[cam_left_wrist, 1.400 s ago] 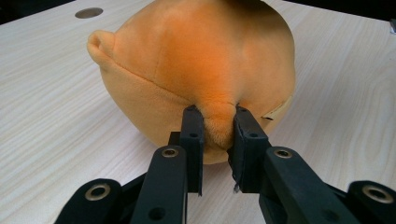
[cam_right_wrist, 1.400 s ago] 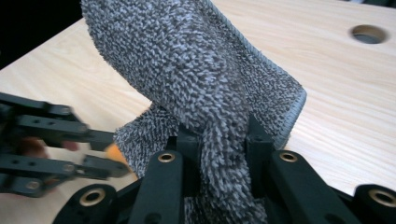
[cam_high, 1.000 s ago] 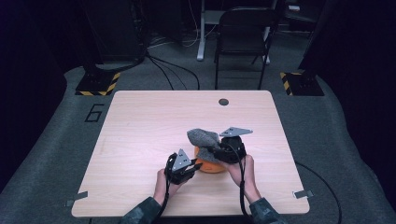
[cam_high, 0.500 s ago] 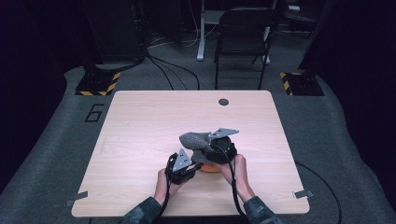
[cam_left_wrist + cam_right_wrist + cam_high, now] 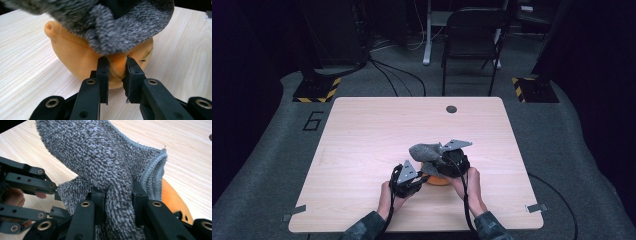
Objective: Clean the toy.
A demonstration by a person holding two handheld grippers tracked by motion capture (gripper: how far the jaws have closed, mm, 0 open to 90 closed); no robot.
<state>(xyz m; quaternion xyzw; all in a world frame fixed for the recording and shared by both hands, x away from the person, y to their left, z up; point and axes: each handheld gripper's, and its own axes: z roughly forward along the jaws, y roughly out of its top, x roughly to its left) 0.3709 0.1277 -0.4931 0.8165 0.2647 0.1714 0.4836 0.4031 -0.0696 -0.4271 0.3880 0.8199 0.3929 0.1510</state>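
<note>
I see my left gripper clamped on a fold of the orange plush toy, which sits on the wooden table near its front edge, between my two hands. My right gripper is clamped on the grey fuzzy cloth; the fabric bunches thick between the black jaws. The cloth hangs over the top of the toy and touches it. In the high view, the two grippers are just beside each other, with the toy partly hidden under them.
</note>
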